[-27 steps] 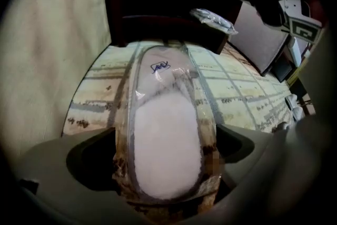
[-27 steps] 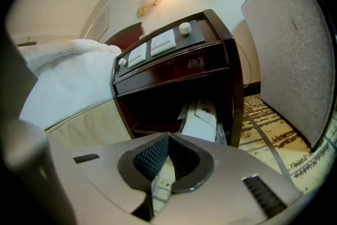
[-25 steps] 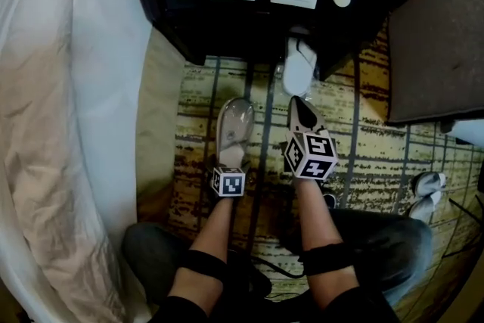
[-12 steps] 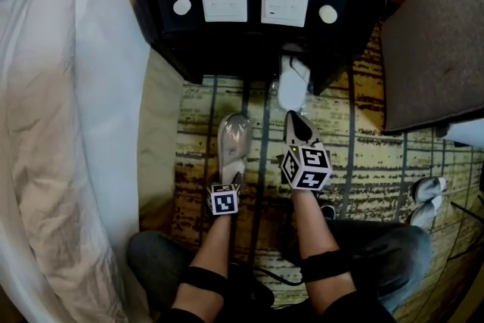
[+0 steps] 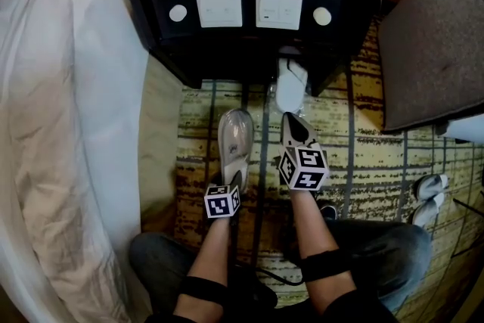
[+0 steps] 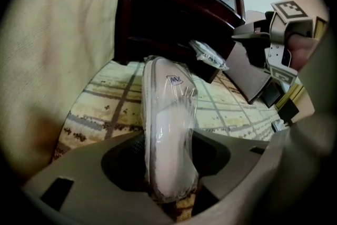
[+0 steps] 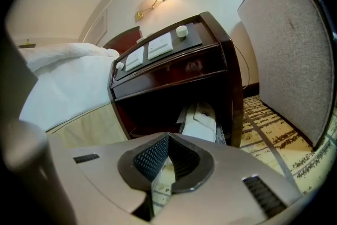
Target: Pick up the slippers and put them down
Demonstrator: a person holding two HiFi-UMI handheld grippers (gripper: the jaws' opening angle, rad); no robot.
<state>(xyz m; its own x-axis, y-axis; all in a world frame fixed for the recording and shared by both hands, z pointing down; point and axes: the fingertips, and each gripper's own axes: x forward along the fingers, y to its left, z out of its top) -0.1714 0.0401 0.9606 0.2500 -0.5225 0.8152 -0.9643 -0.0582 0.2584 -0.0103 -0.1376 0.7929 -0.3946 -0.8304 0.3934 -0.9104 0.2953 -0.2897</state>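
Wrapped slipper (image 6: 167,113), heel pinched in left hand-held gripper (image 6: 168,166) (jaws just closing on it), long axis pointing straight ahead toward nightstand (image 6: 174,13); right hand-held gripper (image 7: 167,158) pressed together.

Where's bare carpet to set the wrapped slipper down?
Carpet between the grey upholstered chair and the loose slippers is bare; so is the strip by the bed skirt. Crowded under the nightstand: another slipper pack.

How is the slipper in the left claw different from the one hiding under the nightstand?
The held slipper sits between the left gripper's jaws, which have just been closing on it, in front of the nightstand; the tucked slipper lies in its bottom shelf, touched by nothing. The held slipper shows nearly whole; the tucked slipper only pokes out. Both look white, clear-wrapped.
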